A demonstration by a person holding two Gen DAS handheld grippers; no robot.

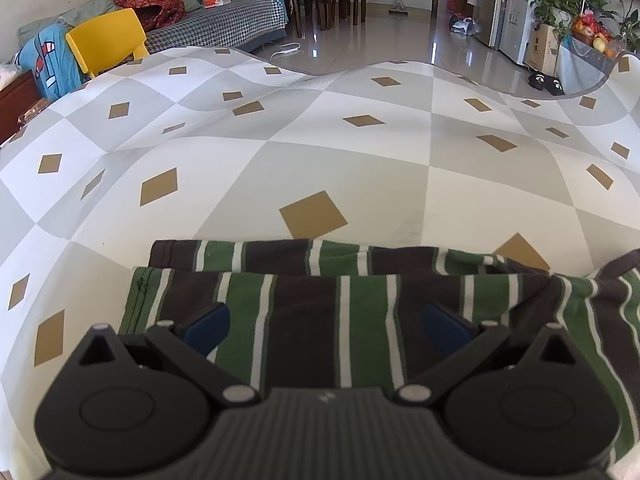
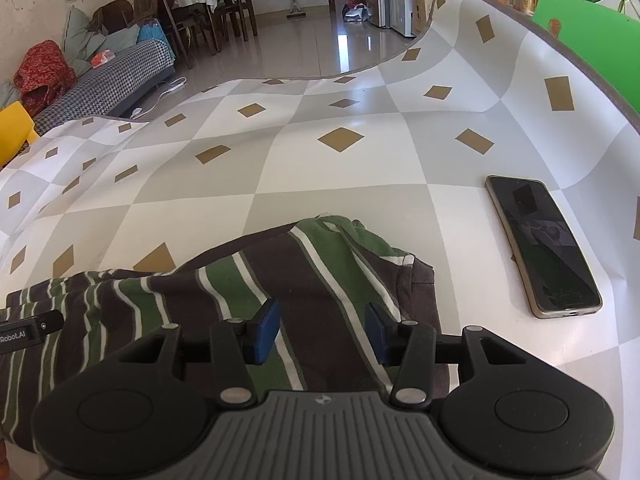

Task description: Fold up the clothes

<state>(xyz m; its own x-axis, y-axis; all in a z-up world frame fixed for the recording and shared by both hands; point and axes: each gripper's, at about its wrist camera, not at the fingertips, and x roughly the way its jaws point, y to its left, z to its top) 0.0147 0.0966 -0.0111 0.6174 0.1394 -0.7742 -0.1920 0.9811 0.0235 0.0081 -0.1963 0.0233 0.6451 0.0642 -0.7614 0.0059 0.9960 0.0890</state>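
A green, brown and white striped cotton garment point(image 1: 320, 292) lies folded at the near edge of a worktop point(image 1: 360, 168) under a grey-and-white checked cloth. The left gripper point(image 1: 326, 322) and right gripper point(image 2: 322, 330) hover spread, pinching nothing. A dark phone point(image 2: 542, 246) lies right; glossy floor tiles point(image 1: 380, 40) beyond.

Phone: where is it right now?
Only the right wrist view shows the phone: it lies face up on the checked tablecloth, right of the striped garment and not touching it.

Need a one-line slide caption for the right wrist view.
Right gripper open above a partly folded striped garment on the checkered tablecloth, phone lying alongside.
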